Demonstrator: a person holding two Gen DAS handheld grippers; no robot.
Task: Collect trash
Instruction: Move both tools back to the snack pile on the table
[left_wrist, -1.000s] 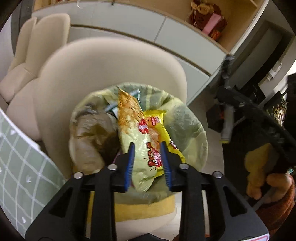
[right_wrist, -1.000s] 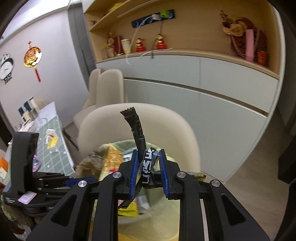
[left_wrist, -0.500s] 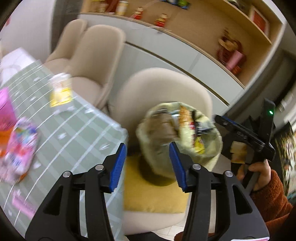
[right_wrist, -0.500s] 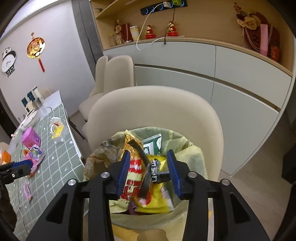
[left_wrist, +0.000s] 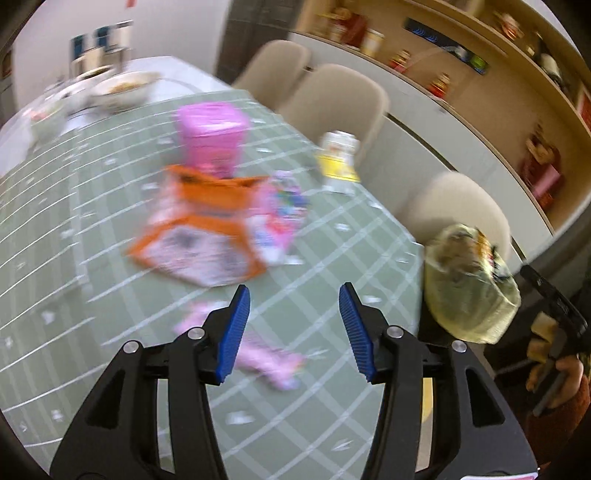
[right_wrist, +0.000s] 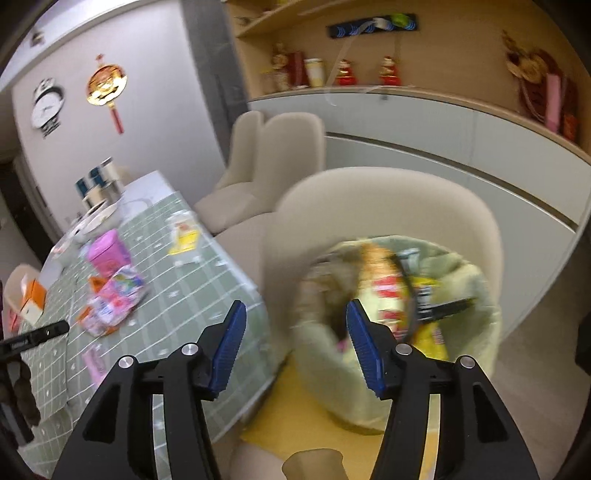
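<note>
Green checked tablecloth (left_wrist: 110, 206) fills the view past the left gripper (left_wrist: 293, 328), jaws wide, empty. Stuffed pale-green trash bag (right_wrist: 406, 314) sits right of the equally gaping right gripper (right_wrist: 295, 345); blurry pink wrapper (left_wrist: 258, 358) lies between left's jaws.

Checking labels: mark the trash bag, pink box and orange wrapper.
trash bag (right_wrist: 476, 291), right wrist view, rim.
pink box (left_wrist: 210, 138), left wrist view, front face.
orange wrapper (left_wrist: 199, 240), left wrist view, middle.
</note>
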